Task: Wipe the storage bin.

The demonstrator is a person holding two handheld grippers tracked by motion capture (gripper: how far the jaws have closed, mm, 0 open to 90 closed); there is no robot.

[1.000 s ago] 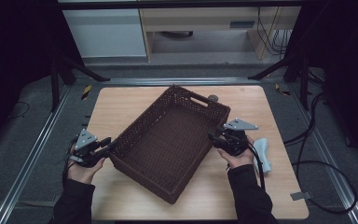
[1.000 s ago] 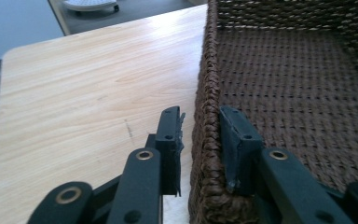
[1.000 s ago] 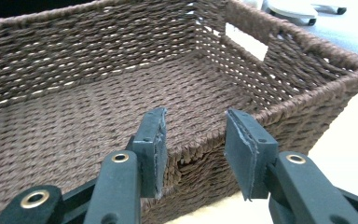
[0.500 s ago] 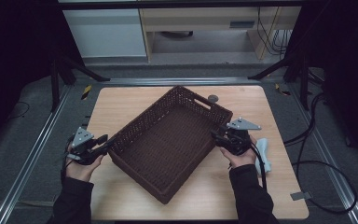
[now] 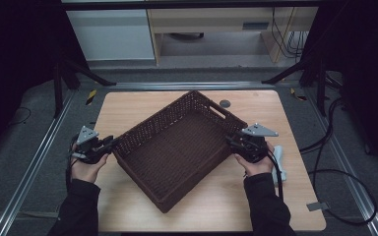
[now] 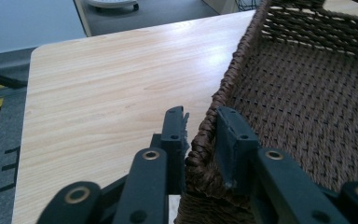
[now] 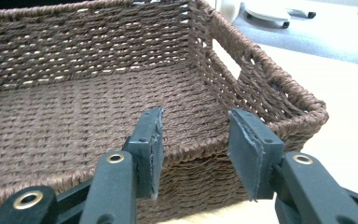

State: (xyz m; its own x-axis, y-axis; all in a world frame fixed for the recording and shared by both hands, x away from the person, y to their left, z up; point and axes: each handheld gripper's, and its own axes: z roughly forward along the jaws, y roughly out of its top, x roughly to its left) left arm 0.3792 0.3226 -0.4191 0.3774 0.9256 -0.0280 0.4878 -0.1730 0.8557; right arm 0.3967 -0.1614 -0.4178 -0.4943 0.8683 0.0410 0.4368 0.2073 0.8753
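Wickerwork, in the form of a big brown basket (image 5: 177, 150), lay skewed across the middle of the wooden table (image 5: 128, 105), its corners aimed at the table edges, so both grippers could reach opposite sides of its rim. The left gripper (image 6: 200, 128) had just been closing and straddled that rim at the basket's left corner, jaws clenched on the woven wall. The right gripper (image 7: 193, 140) had just been opening, its jaws spread apart above the near rim and grasping nothing, with bare tabletop free all round for sliding.
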